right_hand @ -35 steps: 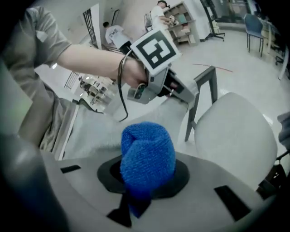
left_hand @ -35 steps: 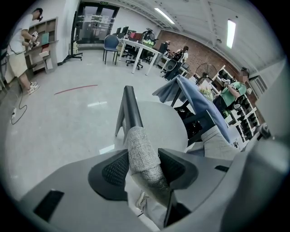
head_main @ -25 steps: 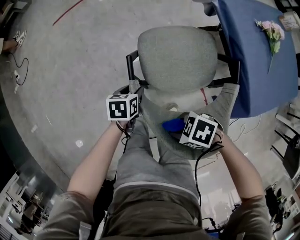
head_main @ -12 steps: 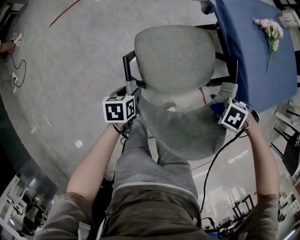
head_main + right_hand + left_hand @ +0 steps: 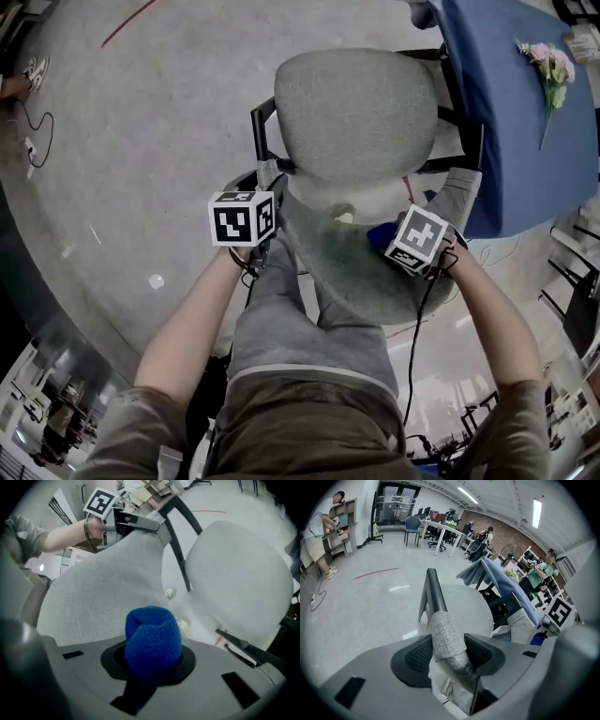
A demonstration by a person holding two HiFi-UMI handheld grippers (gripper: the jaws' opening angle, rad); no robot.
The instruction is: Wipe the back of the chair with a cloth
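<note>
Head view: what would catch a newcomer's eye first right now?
The bright blue cloth, bunched in the right gripper's fingers by the grey chair back. Next, the left gripper clamped on that back's left edge, and the blue-draped table top right.

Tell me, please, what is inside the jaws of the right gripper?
A bunched blue cloth fills them, clamped by the right gripper, with the grey fabric chair back beyond it. The cloth covers the gripper's pads, so they cannot be seen.
</note>
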